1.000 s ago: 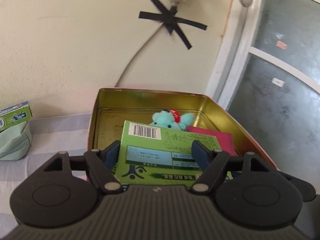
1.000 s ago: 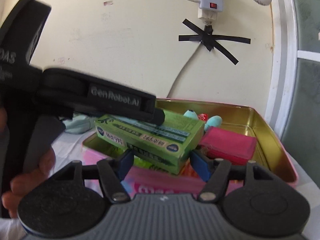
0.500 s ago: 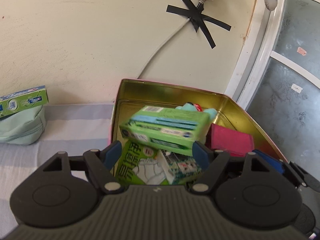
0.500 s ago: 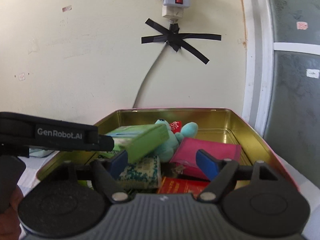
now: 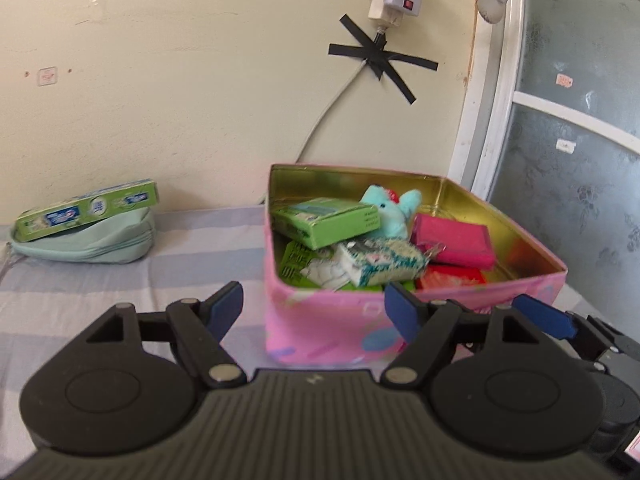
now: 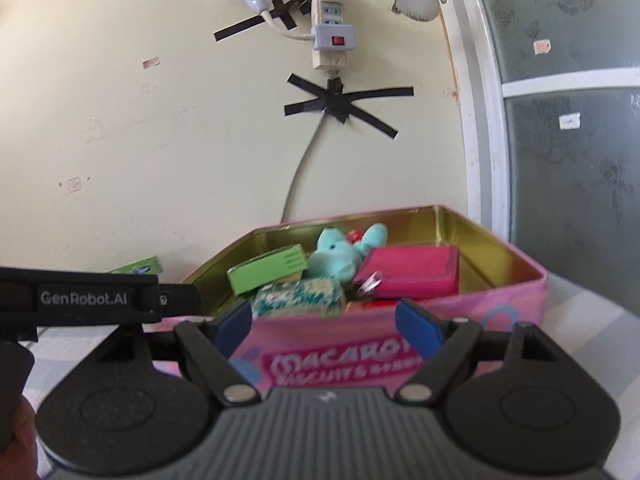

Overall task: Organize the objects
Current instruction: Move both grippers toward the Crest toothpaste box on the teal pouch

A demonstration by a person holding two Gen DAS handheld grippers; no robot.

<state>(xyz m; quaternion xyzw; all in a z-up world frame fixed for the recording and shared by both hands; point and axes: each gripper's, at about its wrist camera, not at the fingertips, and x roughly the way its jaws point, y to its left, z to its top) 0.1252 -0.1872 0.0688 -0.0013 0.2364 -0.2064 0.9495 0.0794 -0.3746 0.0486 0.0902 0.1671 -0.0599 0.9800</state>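
Observation:
A pink tin [image 5: 320, 332] [image 6: 480, 304] stands open by the wall. In it lie a green box [image 5: 324, 226] [image 6: 268, 274], a teal plush [image 5: 390, 210], a pink wallet [image 5: 456, 240], a patterned tissue pack [image 5: 380, 260] and a red packet [image 5: 452, 276]. My left gripper [image 5: 314, 308] hangs open before the tin's near left corner, holding nothing. My right gripper [image 6: 324, 320] faces the tin's front wall; its jaws are opening and nothing is between them.
A green toothpaste box [image 5: 86, 214] rests on a mint zip pouch [image 5: 84, 244] at the left, on the striped cloth [image 5: 208, 248]. A taped cable and power strip [image 6: 330, 36] hang on the wall behind. A frosted window [image 5: 580, 160] stands to the right.
Both grippers have drawn back from the tin. The green box, held over the tin a second ago, now lies inside on the other items. The right jaws have widened.

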